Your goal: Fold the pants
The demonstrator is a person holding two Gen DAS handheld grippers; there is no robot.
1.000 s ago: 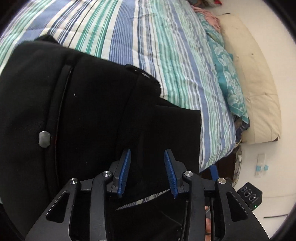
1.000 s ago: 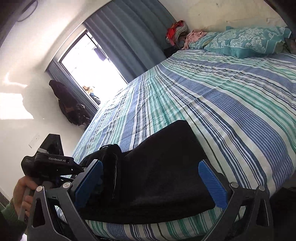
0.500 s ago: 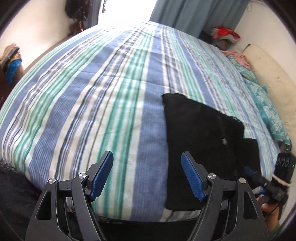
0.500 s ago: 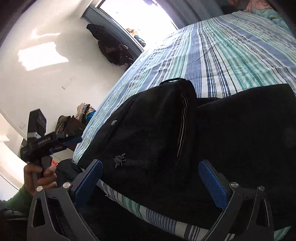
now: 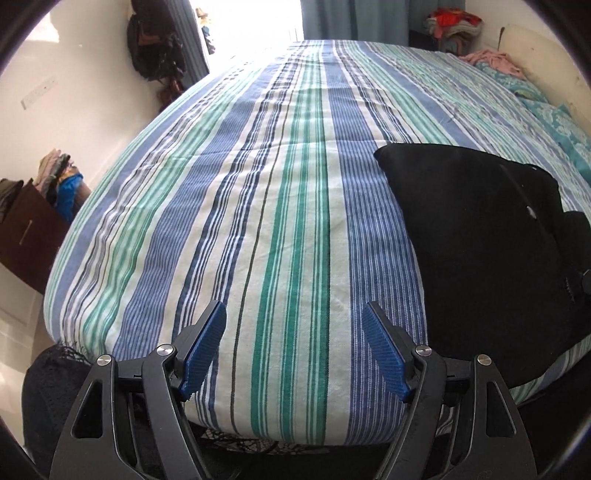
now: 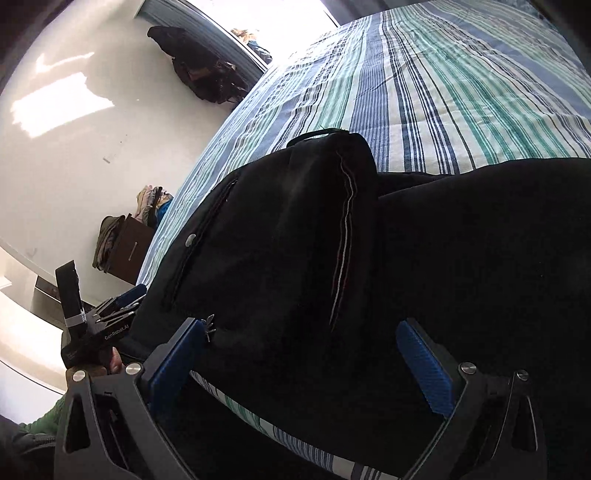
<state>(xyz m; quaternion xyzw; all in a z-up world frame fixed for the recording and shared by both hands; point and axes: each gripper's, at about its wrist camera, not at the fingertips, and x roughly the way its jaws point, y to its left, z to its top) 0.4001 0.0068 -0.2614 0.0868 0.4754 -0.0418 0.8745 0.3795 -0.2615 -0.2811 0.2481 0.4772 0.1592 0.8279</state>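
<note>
The black pants (image 5: 480, 236) lie folded on the striped bed (image 5: 288, 206), at the right of the left wrist view, near the bed's front edge. My left gripper (image 5: 295, 350) is open and empty, over the bare striped cover to the left of the pants. In the right wrist view the pants (image 6: 332, 240) fill the middle, with a pocket button and a seam showing. My right gripper (image 6: 306, 362) is open just above the pants' near edge and holds nothing. The left gripper also shows in the right wrist view (image 6: 107, 317), off the bed's edge.
A brown cabinet (image 5: 26, 229) with piled clothes stands left of the bed. A dark bag (image 5: 155, 51) hangs by the curtained window. Teal pillows (image 5: 554, 122) and a clothes pile (image 5: 454, 26) lie at the far right, by the headboard.
My left gripper opened wide, let go of the pants and swung left, off the pants to the bare cover. My right gripper moved closer over the pants.
</note>
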